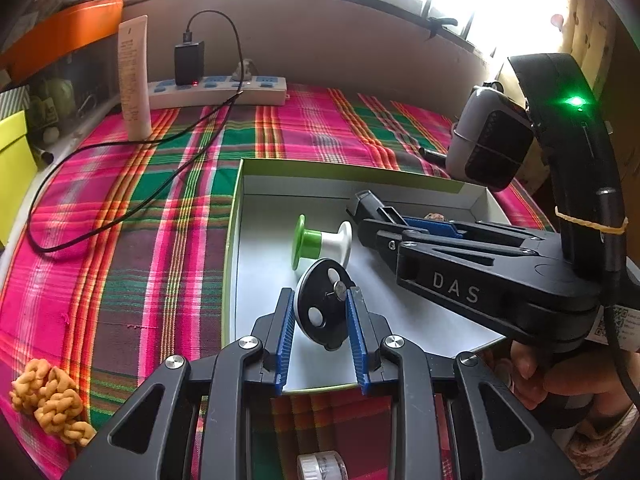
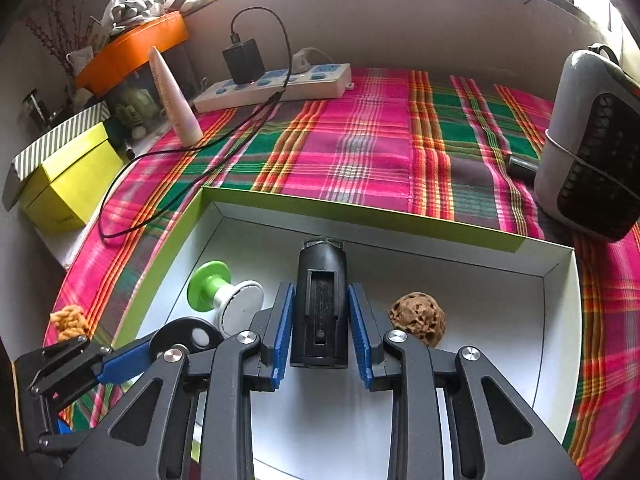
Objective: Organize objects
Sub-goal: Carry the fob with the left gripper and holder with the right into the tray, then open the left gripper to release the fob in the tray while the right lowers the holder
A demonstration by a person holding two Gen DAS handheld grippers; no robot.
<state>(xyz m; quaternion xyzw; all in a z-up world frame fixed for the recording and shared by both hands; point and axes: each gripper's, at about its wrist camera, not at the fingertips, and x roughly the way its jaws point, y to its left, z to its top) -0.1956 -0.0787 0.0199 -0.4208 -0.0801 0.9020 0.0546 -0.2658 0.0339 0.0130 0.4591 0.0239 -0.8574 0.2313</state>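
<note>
left wrist view: the left gripper (image 1: 320,312) is clamped on a black disc (image 1: 320,304) with round holes (some kind of spool end, i'd guess), holding it just above the floor of the shallow white box (image 1: 280,184) with the green rim. whether the disc touches the box floor i cannot tell. beside it, already lying in the box, is a green and white spool (image 1: 320,240). the right gripper (image 1: 362,210) reaches in from the right side, over the same box.

from the right wrist view, the right gripper's blue pads (image 2: 358,332) are pressed on a black cylinder (image 2: 322,304), which hangs low inside the box near its back wall. a wrinkled brown walnut (image 2: 418,318) sits on the box floor just to the right of it.

so by my reckoning the sorting is well along: spool and walnut are in, and two more pieces are held over the box, not yet let go. still outside on the plaid cloth (image 1: 120,240) is a cluster of orange twisted snacks (image 1: 48,400) near the front left corner, and a small clear jar (image 1: 322,466) shows at the bottom edge, beneath the left gripper. the tube (image 1: 134,80) and power strip (image 1: 218,90) at the back may or may not belong to the job.
</note>
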